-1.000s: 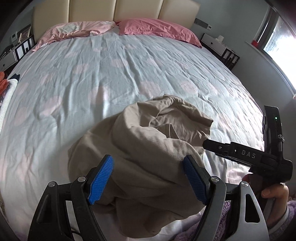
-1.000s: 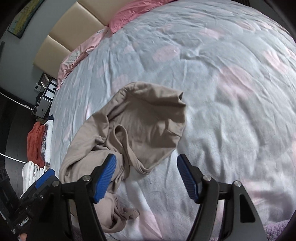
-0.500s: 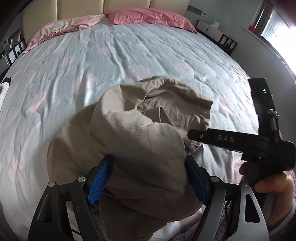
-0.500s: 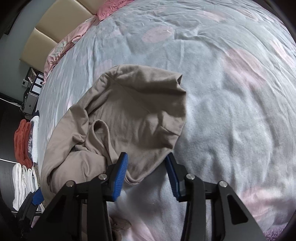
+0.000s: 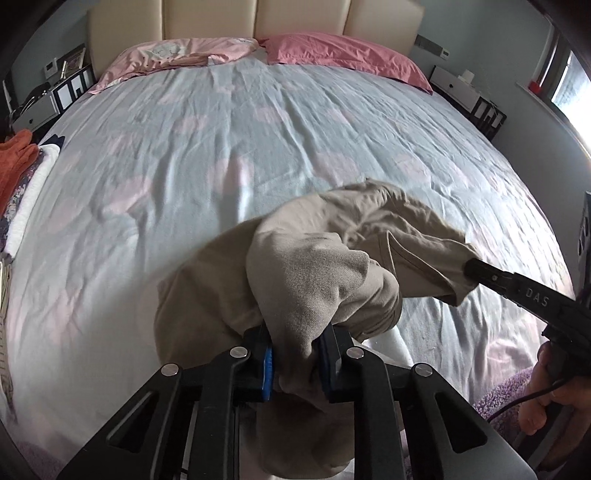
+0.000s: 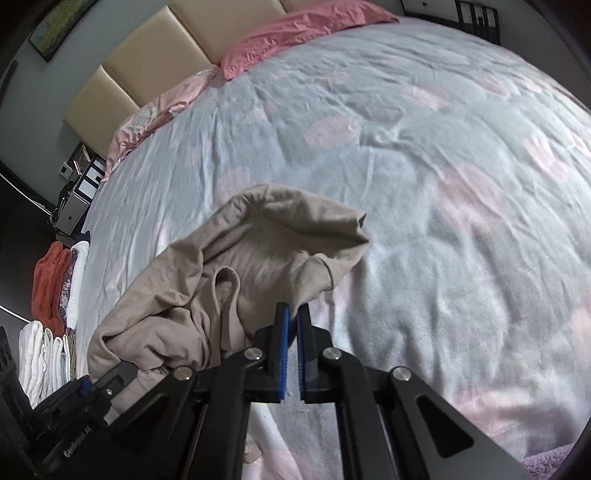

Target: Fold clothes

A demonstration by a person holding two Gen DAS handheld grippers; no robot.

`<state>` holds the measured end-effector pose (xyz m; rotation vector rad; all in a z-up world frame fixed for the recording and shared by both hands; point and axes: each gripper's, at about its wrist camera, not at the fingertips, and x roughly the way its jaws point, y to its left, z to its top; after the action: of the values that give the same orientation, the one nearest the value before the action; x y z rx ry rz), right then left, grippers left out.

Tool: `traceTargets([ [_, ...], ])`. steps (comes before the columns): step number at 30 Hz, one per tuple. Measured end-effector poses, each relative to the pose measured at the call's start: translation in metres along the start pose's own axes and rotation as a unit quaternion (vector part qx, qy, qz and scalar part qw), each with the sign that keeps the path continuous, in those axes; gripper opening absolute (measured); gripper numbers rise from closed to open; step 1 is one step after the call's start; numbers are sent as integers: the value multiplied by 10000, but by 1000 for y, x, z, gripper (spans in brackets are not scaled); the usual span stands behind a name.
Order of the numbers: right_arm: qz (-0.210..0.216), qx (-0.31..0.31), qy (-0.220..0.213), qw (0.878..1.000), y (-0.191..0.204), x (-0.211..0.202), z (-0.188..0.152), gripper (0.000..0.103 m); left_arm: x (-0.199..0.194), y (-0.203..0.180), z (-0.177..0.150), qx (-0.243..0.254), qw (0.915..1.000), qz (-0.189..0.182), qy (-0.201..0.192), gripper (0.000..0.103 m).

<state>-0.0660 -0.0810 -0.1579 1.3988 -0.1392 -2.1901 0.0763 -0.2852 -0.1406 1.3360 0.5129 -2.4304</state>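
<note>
Artwork shows only beside right gripper.

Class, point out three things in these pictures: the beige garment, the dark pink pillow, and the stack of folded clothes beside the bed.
Beige garment (image 6: 280,236): right wrist view, on its spread upper panel.
Dark pink pillow (image 5: 343,55): left wrist view, on its middle.
Stack of folded clothes (image 6: 48,280): right wrist view, on the orange piece.

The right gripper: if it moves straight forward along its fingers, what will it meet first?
The right gripper is already shut on the beige garment, so it would likely push that cloth first, then the bedsheet; depth is unclear.
</note>
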Motion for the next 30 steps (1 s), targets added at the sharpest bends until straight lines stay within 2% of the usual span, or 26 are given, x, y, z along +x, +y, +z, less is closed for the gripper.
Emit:
traceTargets([
  [5, -187, -364, -949, 9946, 12, -68, 2, 2, -49, 21, 13, -127, 9991, -204, -354, 18],
  [7, -153, -365, -1350, 9901, 16, -99, 8, 2, -73, 25, 20, -137, 9978, -427, -480, 18],
  [11, -19, -215, -2059, 9783, 23, -162, 19, 2, -123, 29, 39, 160, 9934, -789, -813, 18],
  [13, 39, -151, -2366, 9715, 27, -187, 26, 2, -136, 28, 51, 380, 9904, -1038, -824, 18],
  [14, 54, -145, -2471, 9689, 28, -197, 30, 2, -132, 28, 54, 495, 9903, -1092, -698, 18],
  [16, 43, -181, -2413, 9703, 30, -198, 38, 2, -125, 27, 62, 726, 9891, -1198, -444, 19],
  [18, -27, -176, -2208, 9751, 28, -183, 45, 2, -96, 33, 64, 638, 9924, -1051, -22, 19],
  [22, -320, -209, -1398, 9894, 17, -112, 48, 2, -28, 45, 59, 615, 9964, -245, 534, 21],
  [24, -711, -304, -1210, 9896, 8, -75, 43, 2, -3, 51, 57, 570, 9964, -54, 625, 25],
  [26, -1018, -281, -1044, 9889, -4, -46, 40, 2, 15, 62, 56, 400, 9970, -15, 662, 28],
  [28, -1046, -119, -774, 9914, -19, -26, 41, 2, 29, 72, 54, 233, 9974, 21, 680, 38],
  [30, -1210, -118, -577, 9909, -26, -9, 43, 2, 39, 79, 53, 149, 9976, 135, 655, 42],
])
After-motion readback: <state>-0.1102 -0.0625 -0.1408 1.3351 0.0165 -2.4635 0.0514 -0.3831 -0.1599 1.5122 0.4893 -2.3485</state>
